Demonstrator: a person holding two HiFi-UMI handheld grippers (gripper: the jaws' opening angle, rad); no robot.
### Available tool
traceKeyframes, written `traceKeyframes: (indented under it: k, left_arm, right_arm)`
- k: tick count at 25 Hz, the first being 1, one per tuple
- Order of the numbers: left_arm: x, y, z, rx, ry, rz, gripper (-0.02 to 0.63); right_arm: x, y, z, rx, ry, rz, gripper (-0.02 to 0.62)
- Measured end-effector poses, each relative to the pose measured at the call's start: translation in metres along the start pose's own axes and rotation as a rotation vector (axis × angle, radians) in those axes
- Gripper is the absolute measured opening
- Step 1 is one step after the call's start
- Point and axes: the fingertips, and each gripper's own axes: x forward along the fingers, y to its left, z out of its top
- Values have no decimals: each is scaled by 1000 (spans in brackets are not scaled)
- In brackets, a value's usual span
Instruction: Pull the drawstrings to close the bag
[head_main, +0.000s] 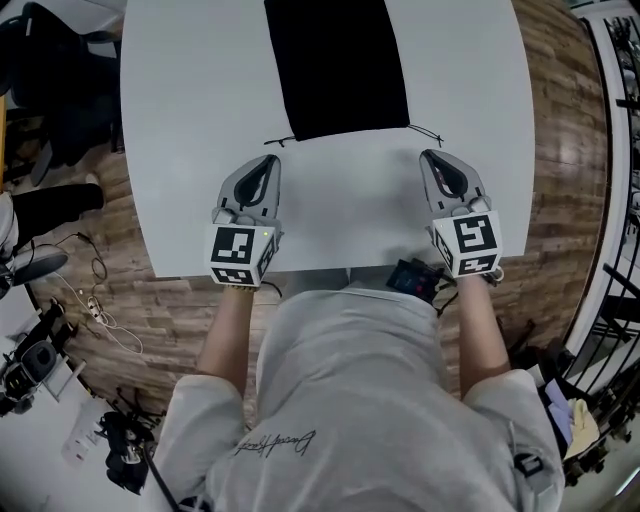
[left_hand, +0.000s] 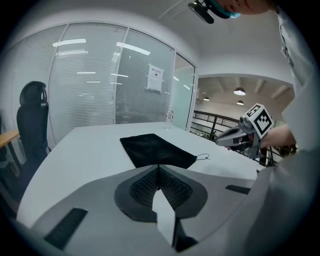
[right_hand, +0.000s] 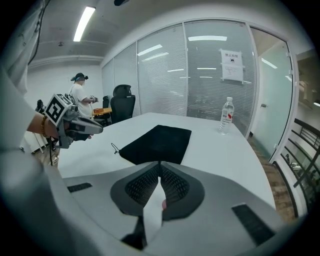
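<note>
A black bag (head_main: 336, 65) lies flat on a white table (head_main: 190, 110) just beyond the left gripper (head_main: 269, 159) and right gripper (head_main: 430, 155), both closed and empty; its thin drawstrings (head_main: 431, 134), barely visible, could probably slip from a shallow pinch.

**Person.** Light grey T-shirt (head_main: 340, 380) with short sleeves and a dark script print (head_main: 272, 443) low on the front.

**Left tool** (head_main: 271, 160). Grey teardrop-shaped shell with dark ribbed pads (left_hand: 142, 186) and black rectangular strips (left_hand: 65, 227) on the body. It has a white cube (head_main: 240, 256) with black square markers and a small green light.

**Right tool** (head_main: 429, 154). Matching grey shell, with a white marker cube (head_main: 467, 243) in black squares.
</note>
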Motion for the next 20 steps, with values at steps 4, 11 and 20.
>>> traceKeyframes:
  k: [4,11,20]
  left_arm:
    - [9,6,-10,48,38,14,31]
    - [26,26,-41,122,124,40,111]
    - [52,36,-65,261,215,31,132]
  right_arm:
    - [6,-8,-12,-13,32,-25,59]
    - [19,-24,-33,-28,79,-62,133]
    - [37,-38,-50,-96,151,-111,209]
